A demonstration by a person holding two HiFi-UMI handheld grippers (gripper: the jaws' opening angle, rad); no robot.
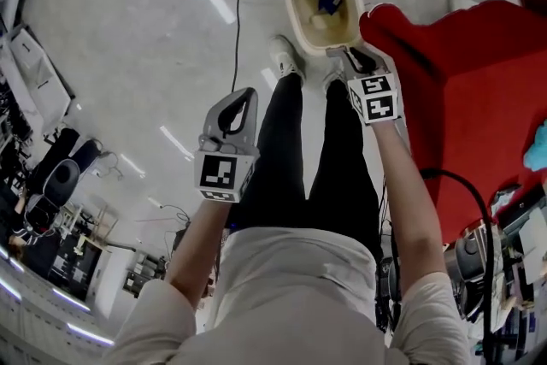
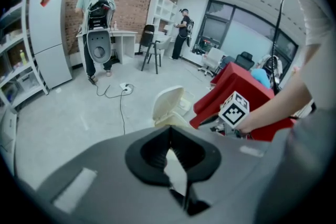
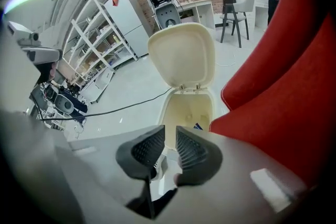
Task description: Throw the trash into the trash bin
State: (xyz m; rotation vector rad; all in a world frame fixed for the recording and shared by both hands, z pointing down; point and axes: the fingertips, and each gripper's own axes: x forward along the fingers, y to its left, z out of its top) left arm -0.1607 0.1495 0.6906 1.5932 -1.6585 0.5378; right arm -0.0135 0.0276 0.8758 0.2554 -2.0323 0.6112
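On the left, above the floor (image 1: 128,30): left claw (image 1: 240,103), clenched tight on nothing. Farther off, in the middle: trash bin (image 1: 299,13), lid up. Down inside: blue trash (image 1: 327,1), already in. Looks small, light and crinkly, so easy to crush. If ever picked up again, best pinched softly by one edge. By the bin's near right rim: right claw (image 1: 353,57), released a little, empty. Far right: red cover (image 1: 479,81).
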